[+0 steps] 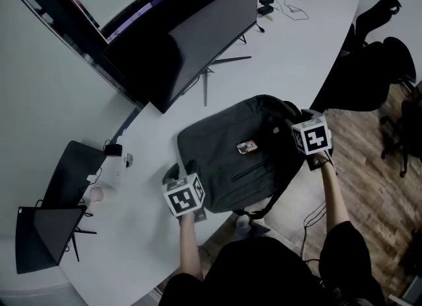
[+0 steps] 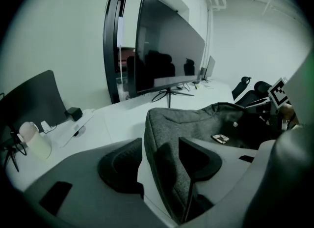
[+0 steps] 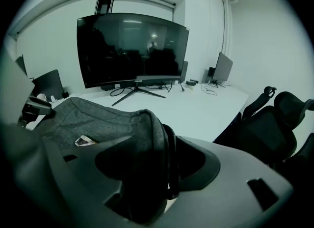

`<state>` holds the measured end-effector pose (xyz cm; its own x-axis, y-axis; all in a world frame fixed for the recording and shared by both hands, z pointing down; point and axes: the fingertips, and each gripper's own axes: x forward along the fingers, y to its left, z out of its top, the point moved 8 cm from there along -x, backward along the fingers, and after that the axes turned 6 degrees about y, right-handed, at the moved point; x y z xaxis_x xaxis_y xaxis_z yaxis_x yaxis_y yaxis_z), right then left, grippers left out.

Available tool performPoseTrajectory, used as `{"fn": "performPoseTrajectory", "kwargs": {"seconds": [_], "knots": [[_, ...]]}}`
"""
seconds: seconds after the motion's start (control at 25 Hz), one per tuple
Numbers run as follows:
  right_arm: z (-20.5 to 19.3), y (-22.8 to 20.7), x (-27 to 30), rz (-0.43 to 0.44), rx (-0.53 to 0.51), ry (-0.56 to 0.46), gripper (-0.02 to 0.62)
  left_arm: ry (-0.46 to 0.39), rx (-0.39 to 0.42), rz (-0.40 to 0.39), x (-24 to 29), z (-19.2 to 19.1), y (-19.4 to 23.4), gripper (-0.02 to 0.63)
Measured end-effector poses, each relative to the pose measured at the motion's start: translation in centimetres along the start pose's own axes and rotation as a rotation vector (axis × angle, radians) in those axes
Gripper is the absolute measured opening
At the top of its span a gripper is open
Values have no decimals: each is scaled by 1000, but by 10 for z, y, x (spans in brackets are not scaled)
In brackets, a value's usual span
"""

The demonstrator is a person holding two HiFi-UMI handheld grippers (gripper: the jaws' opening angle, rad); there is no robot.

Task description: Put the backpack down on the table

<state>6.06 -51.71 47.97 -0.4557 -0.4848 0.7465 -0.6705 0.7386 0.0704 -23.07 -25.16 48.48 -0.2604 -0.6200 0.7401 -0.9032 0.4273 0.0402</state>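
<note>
A dark grey backpack point(image 1: 231, 156) lies flat on the white table point(image 1: 290, 54), its near end hanging over the table's front edge. A small printed tag point(image 1: 247, 146) sits on its upper face. My left gripper point(image 1: 182, 171) is at the backpack's left corner. In the left gripper view the backpack point(image 2: 171, 133) passes between the jaws of my left gripper point(image 2: 157, 160), with a strip of table showing beside the left pad point(image 2: 120, 165). My right gripper point(image 1: 304, 141) is at the bag's right end. In the right gripper view my right gripper point(image 3: 162, 165) is shut on the backpack point(image 3: 98, 124) at its top edge and strap.
A large curved monitor point(image 1: 184, 41) stands behind the backpack, its feet spread on the table. Smaller screens point(image 1: 76, 166) and a pale cup point(image 1: 99, 194) are at the left. Black office chairs point(image 1: 376, 67) stand on the wooden floor at the right. Cables point(image 1: 290, 8) lie far back.
</note>
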Motion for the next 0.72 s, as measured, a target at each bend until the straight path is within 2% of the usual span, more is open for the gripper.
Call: {"fn": "performPoseTrajectory", "kwargs": {"seconds": [0.16, 0.24, 0.32, 0.52, 0.72], "knots": [[3, 0, -22, -62, -20, -97, 226, -79, 59, 21, -16, 6, -1, 179], [6, 3, -36, -76, -44, -157, 108, -117, 84, 22, -24, 8, -3, 118], [5, 7, -47, -76, -59, -195, 44, -149, 107, 11, -32, 9, -5, 65], [-5, 18, -69, -21, -7, -265, 18, -185, 157, -41, -47, 6, -11, 21], [-16, 30, -93, 36, 49, -365, 15, -240, 148, -123, -66, -2, -19, 17]]}}
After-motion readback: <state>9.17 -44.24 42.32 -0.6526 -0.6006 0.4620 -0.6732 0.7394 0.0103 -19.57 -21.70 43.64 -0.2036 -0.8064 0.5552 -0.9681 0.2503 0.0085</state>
